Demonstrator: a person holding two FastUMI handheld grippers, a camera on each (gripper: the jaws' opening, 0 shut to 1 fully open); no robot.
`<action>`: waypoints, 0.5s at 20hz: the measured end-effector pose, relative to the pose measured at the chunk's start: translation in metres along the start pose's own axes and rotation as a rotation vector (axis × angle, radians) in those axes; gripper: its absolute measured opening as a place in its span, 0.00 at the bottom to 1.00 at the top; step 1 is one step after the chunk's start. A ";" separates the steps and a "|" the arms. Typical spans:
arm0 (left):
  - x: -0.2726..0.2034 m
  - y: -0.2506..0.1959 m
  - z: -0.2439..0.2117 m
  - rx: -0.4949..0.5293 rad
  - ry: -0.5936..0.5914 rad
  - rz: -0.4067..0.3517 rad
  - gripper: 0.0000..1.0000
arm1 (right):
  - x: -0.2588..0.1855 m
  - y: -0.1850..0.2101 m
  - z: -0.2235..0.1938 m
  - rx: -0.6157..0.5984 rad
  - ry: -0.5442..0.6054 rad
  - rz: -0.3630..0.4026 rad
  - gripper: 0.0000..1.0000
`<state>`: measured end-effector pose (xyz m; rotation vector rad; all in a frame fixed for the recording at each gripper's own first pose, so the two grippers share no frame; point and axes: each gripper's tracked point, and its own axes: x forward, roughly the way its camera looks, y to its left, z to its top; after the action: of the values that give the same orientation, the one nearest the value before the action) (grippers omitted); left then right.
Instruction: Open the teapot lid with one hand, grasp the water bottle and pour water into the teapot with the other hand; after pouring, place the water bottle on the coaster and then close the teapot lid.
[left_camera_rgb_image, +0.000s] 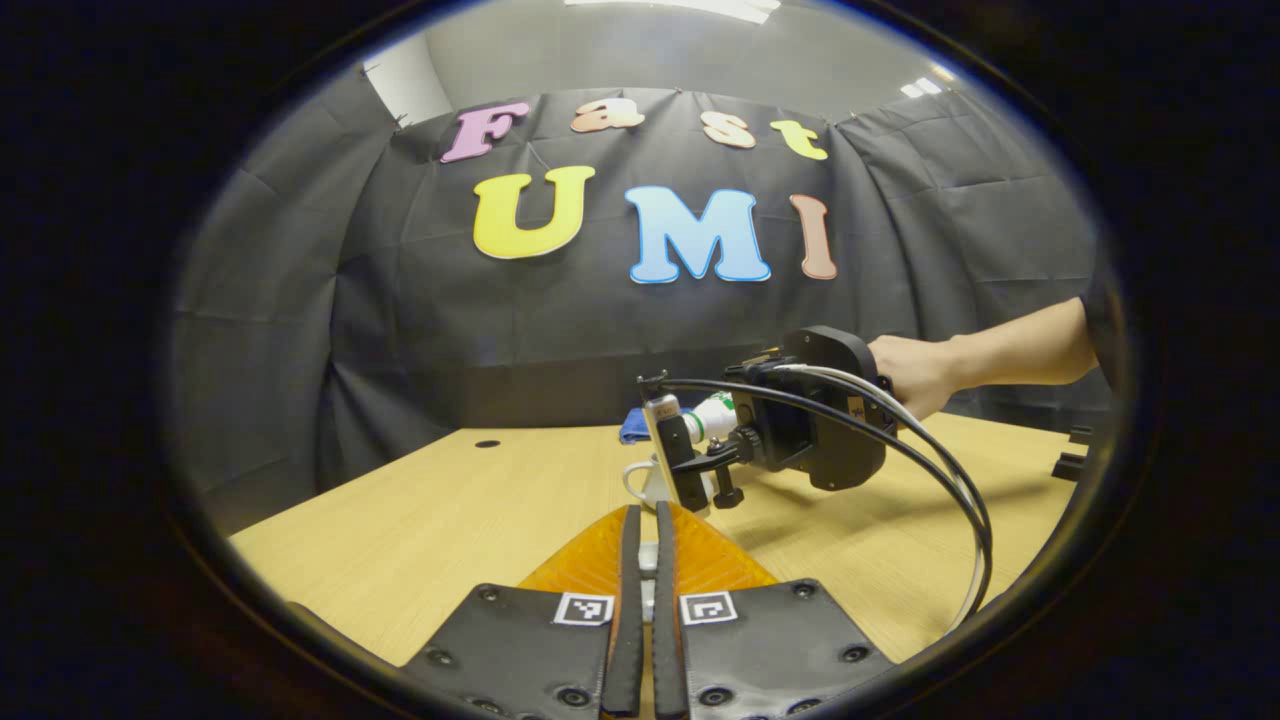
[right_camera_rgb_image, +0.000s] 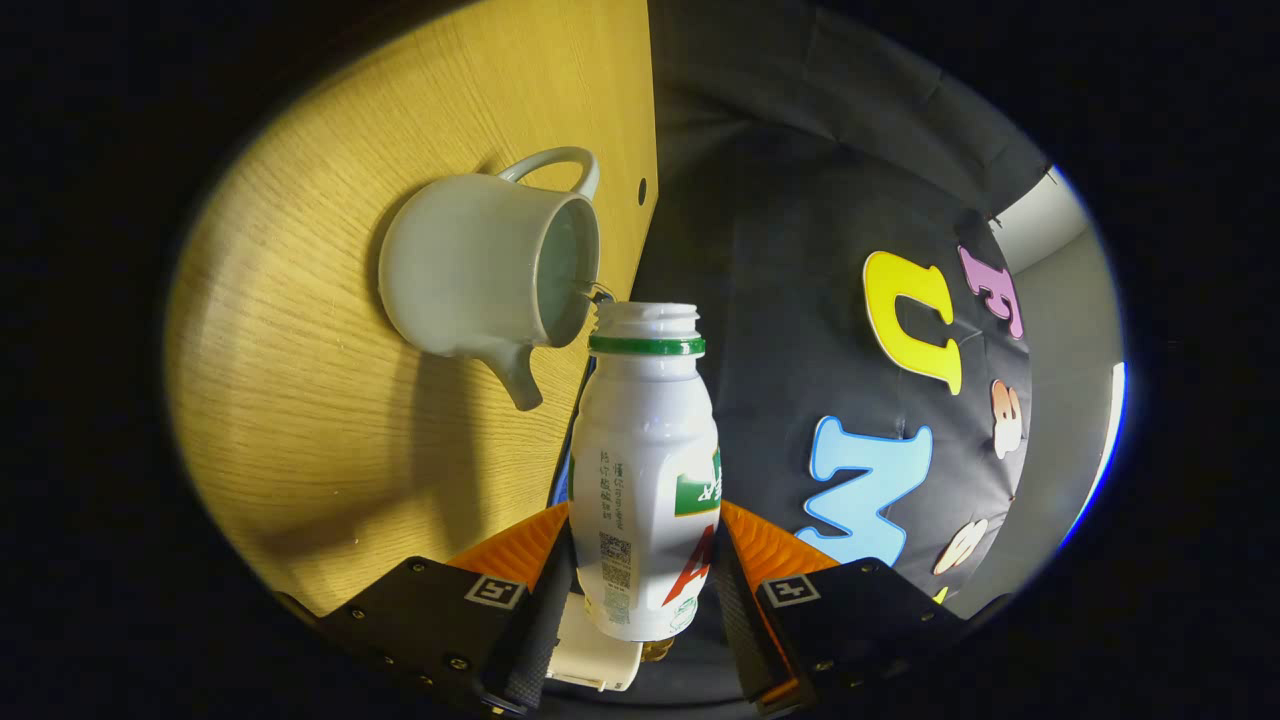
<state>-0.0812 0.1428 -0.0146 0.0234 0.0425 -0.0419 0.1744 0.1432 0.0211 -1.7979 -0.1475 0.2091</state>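
Left gripper view: left gripper (left_camera_rgb_image: 647, 560) at bottom centre, jaws nearly pressed together, a small white piece pinched in the slit between them; can't tell what it is. Ribbed orange panels flare out behind the fingers, and matte black plates with screws and two square fiducial tags sit lower in the frame. Bench (left_camera_rgb_image: 420, 510) is light wood-grain laminate with a small dark hole at upper left. Right of centre, a hand (left_camera_rgb_image: 915, 372) holds the right gripper (left_camera_rgb_image: 690, 445), a chunky black housing with looping black and grey cables. The water bottle (left_camera_rgb_image: 712, 416) shows as a white body with a green band between its fingers. Below it a white teapot (left_camera_rgb_image: 645, 482), mostly hidden, handle loop to the left. A blue cloth-like item (left_camera_rgb_image: 633, 425) lies behind, at the bench's far edge.

Right gripper view: frame is rolled sideways, bench at upper left. Right gripper's jaws pinching the water bottle (right_camera_rgb_image: 645, 470) on both sides near its base. Bottle is glossy white plastic, waisted shape, threaded neck uncapped, green ring below the thread. Label has small print, a QR-type code, green and red graphics; text not legible. Teapot (right_camera_rgb_image: 480, 270) at upper centre-left: smooth pale ceramic, rounded body, lid off, loop handle up, short spout down. Bottle mouth sits just beside the teapot's open rim.
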 end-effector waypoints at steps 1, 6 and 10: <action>0.000 0.001 0.000 0.001 0.001 0.001 0.14 | 0.000 0.000 -0.001 -0.008 0.002 -0.003 0.71; 0.002 0.001 0.000 0.008 -0.002 0.005 0.10 | -0.001 -0.002 0.000 -0.039 0.001 -0.020 0.71; 0.003 -0.001 -0.001 0.009 0.000 0.000 0.10 | -0.001 -0.003 0.000 -0.060 -0.002 -0.030 0.71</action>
<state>-0.0784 0.1421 -0.0156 0.0329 0.0425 -0.0422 0.1736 0.1441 0.0240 -1.8536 -0.1831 0.1867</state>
